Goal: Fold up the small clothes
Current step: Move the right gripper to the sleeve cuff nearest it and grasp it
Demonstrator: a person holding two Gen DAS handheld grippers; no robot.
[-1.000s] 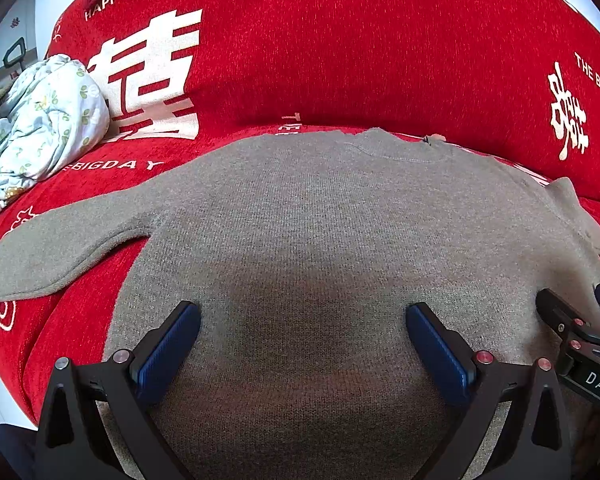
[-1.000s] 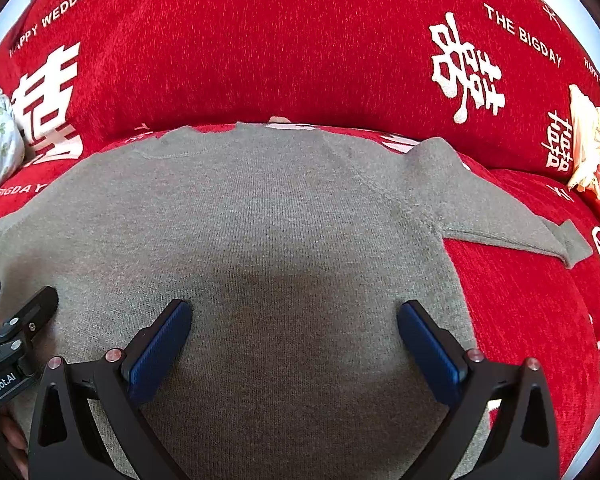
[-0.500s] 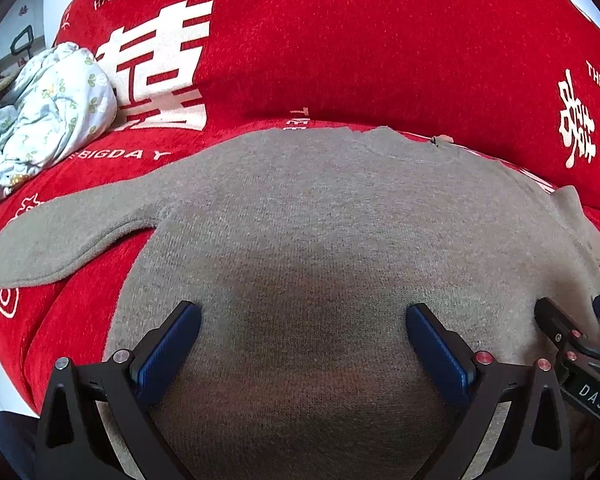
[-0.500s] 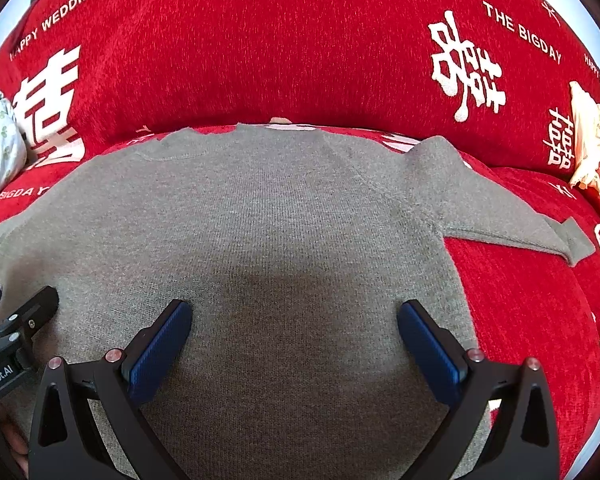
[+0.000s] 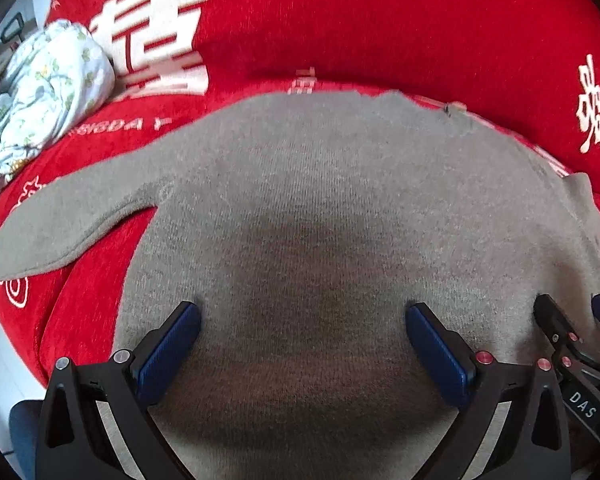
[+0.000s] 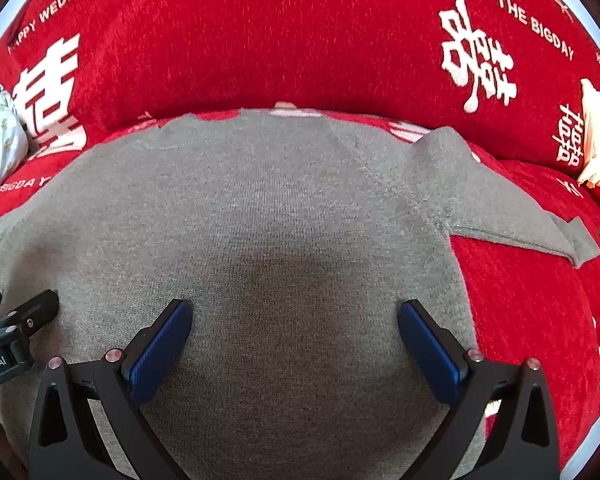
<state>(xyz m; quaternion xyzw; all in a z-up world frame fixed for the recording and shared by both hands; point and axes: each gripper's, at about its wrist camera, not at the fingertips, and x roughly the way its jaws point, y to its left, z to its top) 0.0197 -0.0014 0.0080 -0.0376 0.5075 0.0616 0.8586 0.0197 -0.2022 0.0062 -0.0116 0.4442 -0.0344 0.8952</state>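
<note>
At the upper left of the left wrist frame a floral bundle is cut off by the edge; across the centre the grey sweater lies flat on the red sofa cover, its near hem hidden below the frame; the left gripper stands with jaws wide apart over the knit, holding nothing; the right gripper likewise gapes; at the far right a cream object is too blurred to identify.

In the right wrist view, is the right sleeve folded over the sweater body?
No, the right sleeve lies spread out on the red cover, beside the sweater body.
</note>
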